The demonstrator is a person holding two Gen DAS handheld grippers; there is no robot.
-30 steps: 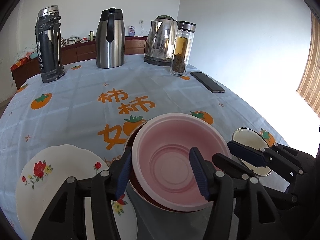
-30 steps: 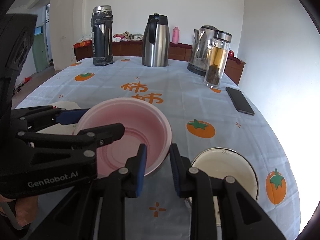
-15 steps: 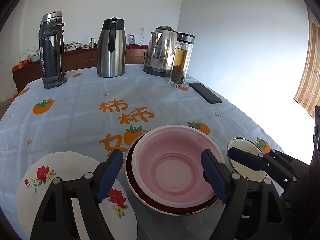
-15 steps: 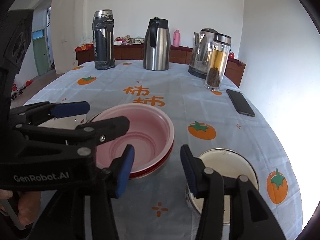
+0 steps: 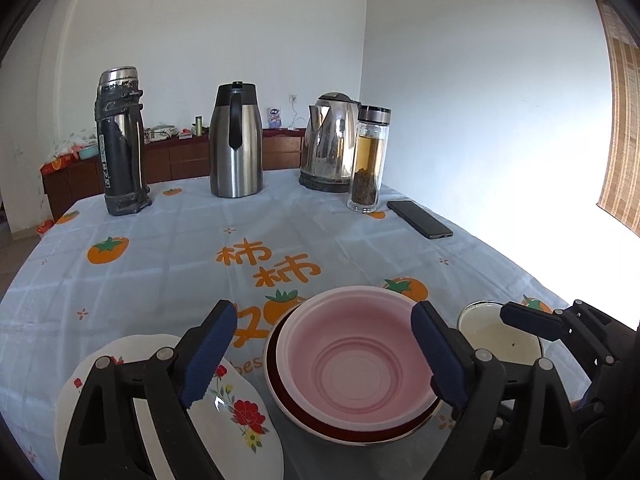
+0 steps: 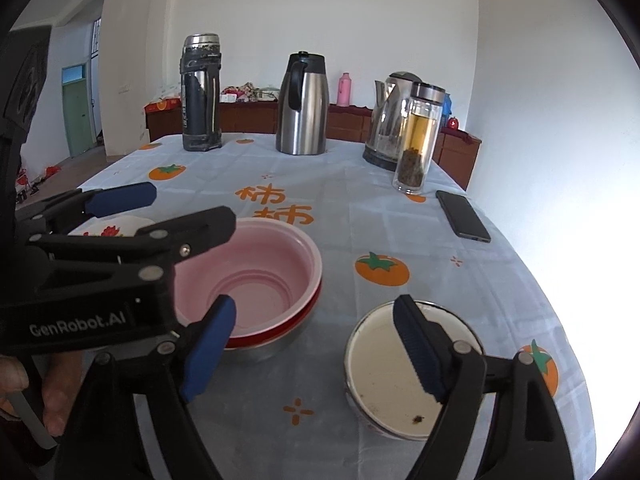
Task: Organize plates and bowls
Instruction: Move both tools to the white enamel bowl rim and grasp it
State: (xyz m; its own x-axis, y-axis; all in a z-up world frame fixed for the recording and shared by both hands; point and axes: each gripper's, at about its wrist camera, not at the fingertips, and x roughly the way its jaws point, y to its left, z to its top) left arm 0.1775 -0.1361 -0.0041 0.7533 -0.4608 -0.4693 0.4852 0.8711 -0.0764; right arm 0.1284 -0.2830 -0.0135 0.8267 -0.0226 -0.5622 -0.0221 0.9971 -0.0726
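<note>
Near the table's front edge: round pink plastic bowl now nested in red-rimmed steel bowl, released. Left gripper and right gripper just opened, jaws apart, nothing clamped. Remaining: white enamel bowl alongside, floral white plate.

Hard daylight pours in from the right, bleaching the wall and the tablecloth's right edge to featureless white. Fisheye distortion bends the room and leaves black corners in both views. Focus is crisp, with soft shadows beneath the bowls.
</note>
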